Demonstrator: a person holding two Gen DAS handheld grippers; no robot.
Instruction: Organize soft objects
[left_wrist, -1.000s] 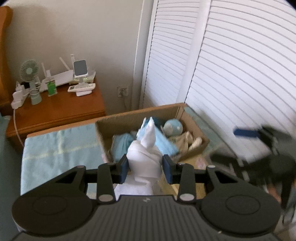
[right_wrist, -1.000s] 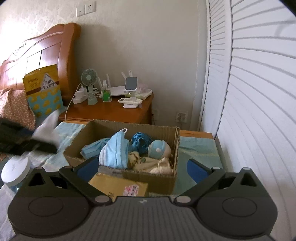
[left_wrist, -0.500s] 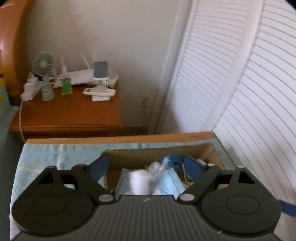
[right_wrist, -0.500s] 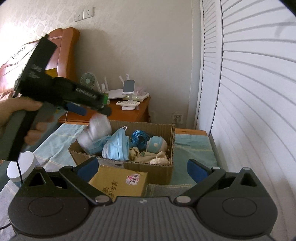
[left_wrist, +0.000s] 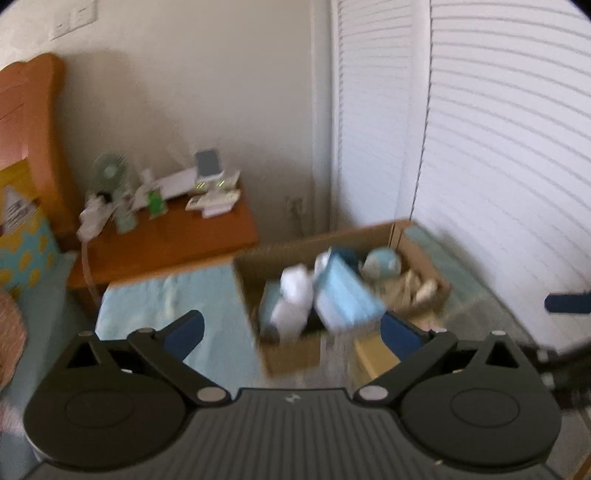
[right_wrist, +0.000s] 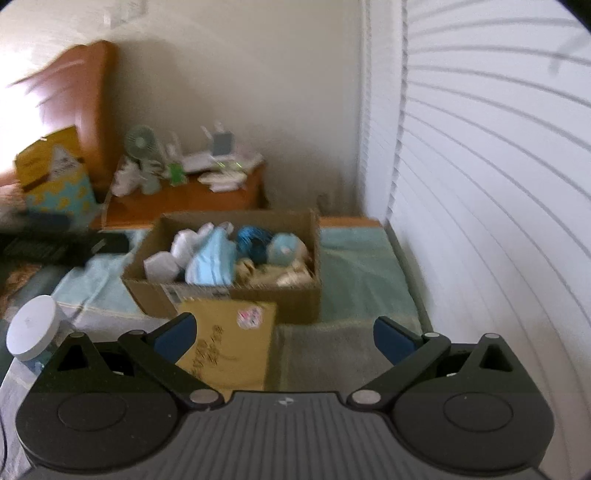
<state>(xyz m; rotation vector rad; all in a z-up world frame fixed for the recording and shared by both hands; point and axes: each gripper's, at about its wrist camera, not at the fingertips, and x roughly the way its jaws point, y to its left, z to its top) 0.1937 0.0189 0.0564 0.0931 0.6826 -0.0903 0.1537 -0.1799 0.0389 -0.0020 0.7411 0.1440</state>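
Note:
A cardboard box (left_wrist: 306, 354) (right_wrist: 295, 302) stands on a light blue towel. In it lie a white cloth (left_wrist: 295, 299) (right_wrist: 173, 254), a blue face mask (left_wrist: 343, 295) (right_wrist: 210, 258), a blue yarn ball (right_wrist: 251, 242), a pale blue ball (left_wrist: 382, 260) (right_wrist: 282, 249) and a beige soft toy (right_wrist: 280, 273). My left gripper (left_wrist: 291, 328) is open and empty, held back above the box's near left side. My right gripper (right_wrist: 282, 334) is open and empty, in front of the box. Both views are blurred.
A yellow padded envelope (right_wrist: 229, 339) lies in front of the box. A white-lidded jar (right_wrist: 33, 328) stands at the left. A wooden nightstand (left_wrist: 166, 243) with a small fan and gadgets is behind. White louvered doors (right_wrist: 480, 184) close the right side.
My left gripper opened and let the white cloth go into the box, then drew back and up. My right gripper stayed open and shifted slightly.

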